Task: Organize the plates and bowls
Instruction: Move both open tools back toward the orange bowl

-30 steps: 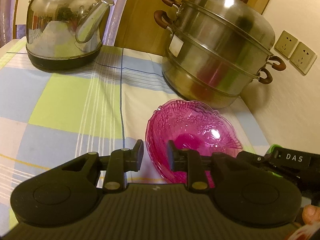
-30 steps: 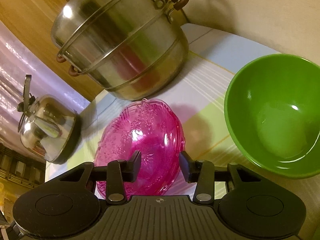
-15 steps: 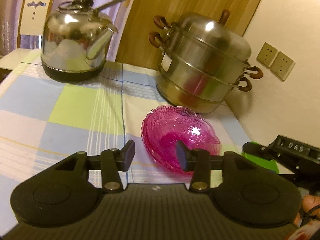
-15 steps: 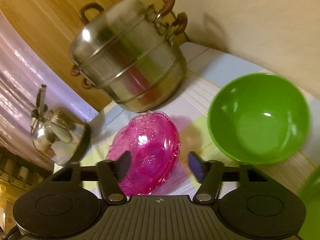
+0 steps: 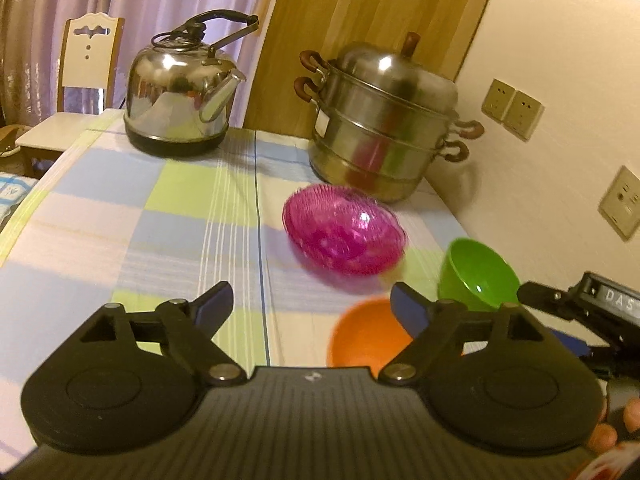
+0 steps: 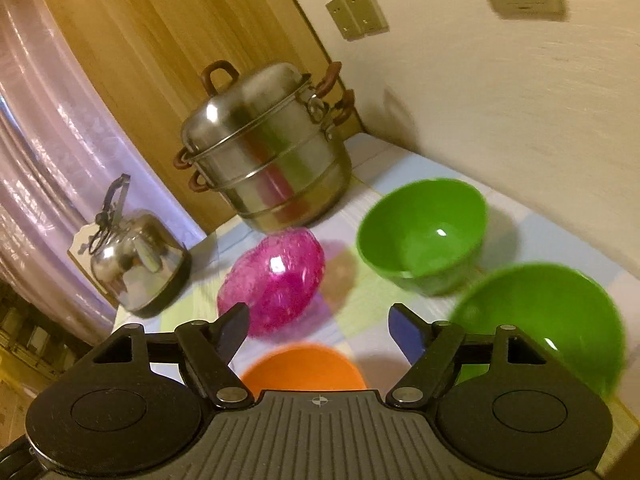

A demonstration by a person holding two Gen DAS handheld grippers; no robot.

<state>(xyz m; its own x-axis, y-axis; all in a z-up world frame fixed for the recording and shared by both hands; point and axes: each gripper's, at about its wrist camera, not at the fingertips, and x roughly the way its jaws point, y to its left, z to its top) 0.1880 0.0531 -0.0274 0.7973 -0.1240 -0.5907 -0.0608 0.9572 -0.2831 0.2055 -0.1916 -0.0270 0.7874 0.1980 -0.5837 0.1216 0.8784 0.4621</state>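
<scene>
Curtains are hanging at the far left of the left wrist view, with a white chair standing in front of them. Right of the chair, a steel kettle is sitting on the checked cloth covering the surface. Further right, a tiered steel steamer pot is standing near the wall, below the wall sockets.

Just in front of the pot, the pink glass bowl is resting on the surface, blurred and tilted. To its right a green bowl is sitting close to the wall, and an orange bowl is lying nearest the camera, partly hidden behind the left gripper. That gripper is hovering above the surface with its jaws spread wide; they have just been opening and nothing is lying between them. At the right edge, part of the other black tool is showing, with fingertips of a hand below it.

In the right wrist view, the kettle is appearing at the left, the steamer pot beside it, and the pink glass bowl in front. The orange bowl is sitting close under the right gripper, whose jaws are standing well apart, having just been opening, empty. Right of the pink bowl the green bowl is sitting upright, and a second green bowl is lying nearer at the right, blurred.
</scene>
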